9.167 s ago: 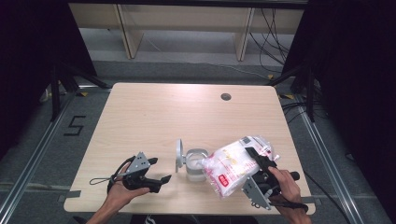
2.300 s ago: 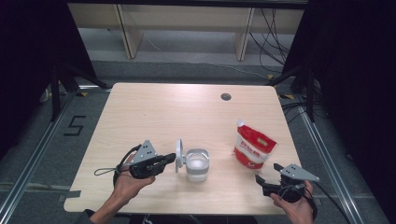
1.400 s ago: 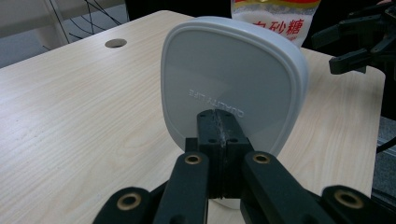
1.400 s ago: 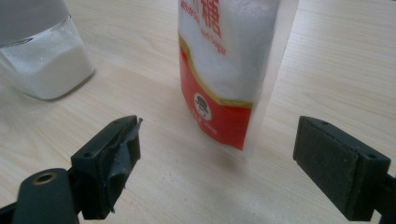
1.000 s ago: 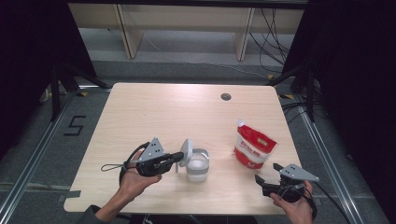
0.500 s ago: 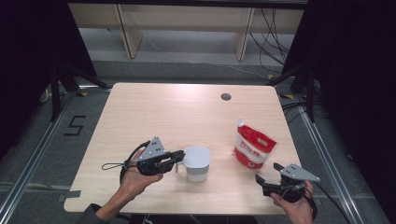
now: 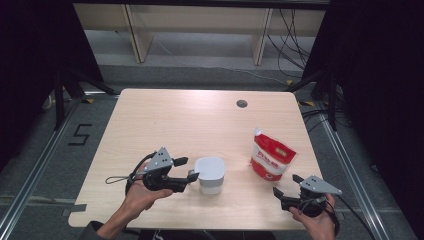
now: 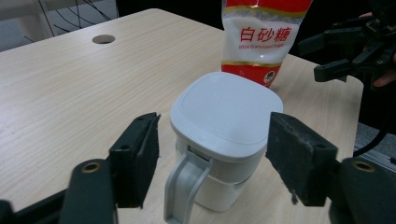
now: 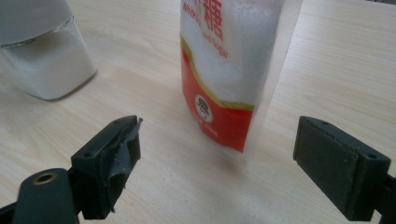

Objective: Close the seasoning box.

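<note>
A small clear container [image 7: 210, 175] with a shut pale grey lid stands near the table's front middle. White powder fills its lower part [image 9: 42, 60]. My left gripper [image 7: 187, 168] is level at its left side. In the left gripper view the jaws have just been opening and stand apart on either side of the container [image 8: 224, 121], with gaps at both pads, so the left gripper [image 8: 217, 140] is open. A red and white sugar bag [image 7: 270, 158] stands upright to the right. My right gripper [image 7: 285, 184] is open in front of the bag [image 9: 224, 70], clear of it.
The light wooden table [image 7: 190, 120] has a round cable hole [image 7: 242, 103] at the back right. The right gripper [image 8: 336, 56] also shows beyond the bag [image 8: 264, 42] in the left gripper view. Dark floor and shelving lie beyond the table's edges.
The container's lid, held upright by the left gripper a second ago, now lies flat on the container. The left jaws have spread apart and let it go. The right hand has kept still.
</note>
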`<state>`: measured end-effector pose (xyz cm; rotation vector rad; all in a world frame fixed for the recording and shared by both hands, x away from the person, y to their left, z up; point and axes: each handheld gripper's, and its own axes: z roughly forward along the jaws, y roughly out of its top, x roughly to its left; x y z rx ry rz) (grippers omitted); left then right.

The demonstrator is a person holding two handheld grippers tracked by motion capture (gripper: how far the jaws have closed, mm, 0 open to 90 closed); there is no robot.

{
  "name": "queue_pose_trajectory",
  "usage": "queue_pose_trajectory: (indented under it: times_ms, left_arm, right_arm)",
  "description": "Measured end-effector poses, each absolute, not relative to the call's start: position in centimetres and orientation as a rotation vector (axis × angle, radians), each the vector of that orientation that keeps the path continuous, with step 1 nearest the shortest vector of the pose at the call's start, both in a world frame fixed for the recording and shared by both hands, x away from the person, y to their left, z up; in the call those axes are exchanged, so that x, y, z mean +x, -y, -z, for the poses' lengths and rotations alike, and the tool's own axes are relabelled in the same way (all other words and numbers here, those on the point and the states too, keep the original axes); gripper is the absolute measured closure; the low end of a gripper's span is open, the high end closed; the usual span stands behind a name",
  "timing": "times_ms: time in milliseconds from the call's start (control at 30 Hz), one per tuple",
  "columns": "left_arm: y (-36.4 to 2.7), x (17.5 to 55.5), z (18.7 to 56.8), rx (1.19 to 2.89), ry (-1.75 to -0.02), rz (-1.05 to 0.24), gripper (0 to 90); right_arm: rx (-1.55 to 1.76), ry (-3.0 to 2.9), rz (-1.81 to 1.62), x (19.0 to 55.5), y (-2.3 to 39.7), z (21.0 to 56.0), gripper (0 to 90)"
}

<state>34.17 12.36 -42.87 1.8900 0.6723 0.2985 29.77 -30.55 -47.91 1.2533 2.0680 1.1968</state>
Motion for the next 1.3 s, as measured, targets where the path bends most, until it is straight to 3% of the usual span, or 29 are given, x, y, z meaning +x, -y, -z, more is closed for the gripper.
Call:
queue_pose_trajectory:
  times_ms: [200, 700, 1300]
  left_arm:
    - [-13.1, 34.2, 43.7, 1.894, -0.706, -0.299, 24.2]
    - [-15.5, 33.3, 46.0, 1.935, -0.75, -0.313, 17.2]
    - [-17.0, 32.0, 49.8, 2.027, -0.807, -0.285, 16.2]
  right_arm:
    - [1.222, -2.069, -1.191, 30.0, 30.7, 47.9, 15.5]
    - [1.213, -2.065, -1.19, 29.8, 30.6, 47.8, 15.5]
    - [1.209, -2.144, -1.115, 28.4, 29.7, 48.6, 15.6]
